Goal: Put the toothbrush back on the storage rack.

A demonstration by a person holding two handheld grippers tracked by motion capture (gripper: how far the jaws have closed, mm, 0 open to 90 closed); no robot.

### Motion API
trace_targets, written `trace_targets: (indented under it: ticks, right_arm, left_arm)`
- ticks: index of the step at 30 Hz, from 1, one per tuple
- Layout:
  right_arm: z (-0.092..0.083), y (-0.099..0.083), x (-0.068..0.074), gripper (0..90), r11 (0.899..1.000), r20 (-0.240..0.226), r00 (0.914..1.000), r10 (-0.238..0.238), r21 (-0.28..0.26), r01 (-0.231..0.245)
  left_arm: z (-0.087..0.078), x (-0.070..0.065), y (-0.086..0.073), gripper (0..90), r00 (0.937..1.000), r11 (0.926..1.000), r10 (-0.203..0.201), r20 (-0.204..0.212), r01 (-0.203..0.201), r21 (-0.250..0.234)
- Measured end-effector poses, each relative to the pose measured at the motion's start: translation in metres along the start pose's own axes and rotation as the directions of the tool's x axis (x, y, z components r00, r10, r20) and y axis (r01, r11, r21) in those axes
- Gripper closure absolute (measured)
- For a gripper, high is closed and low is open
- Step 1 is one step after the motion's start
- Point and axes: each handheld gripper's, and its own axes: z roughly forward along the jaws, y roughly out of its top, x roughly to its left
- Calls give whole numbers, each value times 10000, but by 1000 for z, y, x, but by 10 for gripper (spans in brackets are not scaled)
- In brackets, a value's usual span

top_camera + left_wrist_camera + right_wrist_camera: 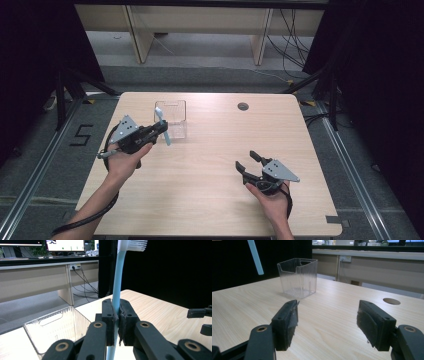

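Observation:
A light-blue toothbrush (167, 139) with white bristles (132, 245) stands nearly upright, clamped by its handle in my left gripper (160, 130), which is shut on it. In the left gripper view the two pads (110, 315) press the handle (117, 280) from both sides. I hold it just left of a clear plastic bin (170, 119), above the table. The handle's lower end (255, 257) hangs in the air left of the bin (298, 277). My right gripper (247, 161) rests low near the front right, open, with nothing between its jaws (329, 325).
The wooden table (210, 200) has a round cable hole (243, 106) at the back right, also seen as the hole (392, 301). The bin (57, 327) has ribbed walls and nothing visible in it. Desk legs and cables (287, 40) lie beyond the table.

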Motion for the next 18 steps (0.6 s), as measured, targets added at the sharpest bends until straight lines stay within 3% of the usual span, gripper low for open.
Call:
trace_targets:
  ticks: [4, 5, 7, 10, 12, 18]
  right_arm:
    - [1, 0, 2, 344, 9994, -205, 9995, 234, 262, -228]
    - [2, 0, 1, 343, 9999, -96, 9999, -99, -73, 98]
    - [2, -1, 3, 344, 9995, -190, 9994, 297, 103, -295]
    - [2, 0, 3, 344, 9997, -274, 9993, 245, 88, -243]
    - [2, 0, 2, 344, 10000, -88, 10000, 24, 38, -24]
    - [1, 0, 2, 343, 9998, -119, 9998, 159, 74, -158]
  left_arm:
    - [0, 4, 1, 836, 9999, 10000, -12, -131, 12, -35]
    - [0, 5, 1, 836, 9999, 10000, 9, -169, -9, -6]
    - [0, 6, 2, 836, 9997, 10000, 15, -223, -15, -13]
    - [0, 9, 4, 836, 9995, 10000, 30, -314, -32, -74]
    - [0, 11, 6, 836, 9993, 9999, 103, -357, -107, -88]
    - [1, 16, 12, 836, 9985, 9997, 133, -523, -144, -200]
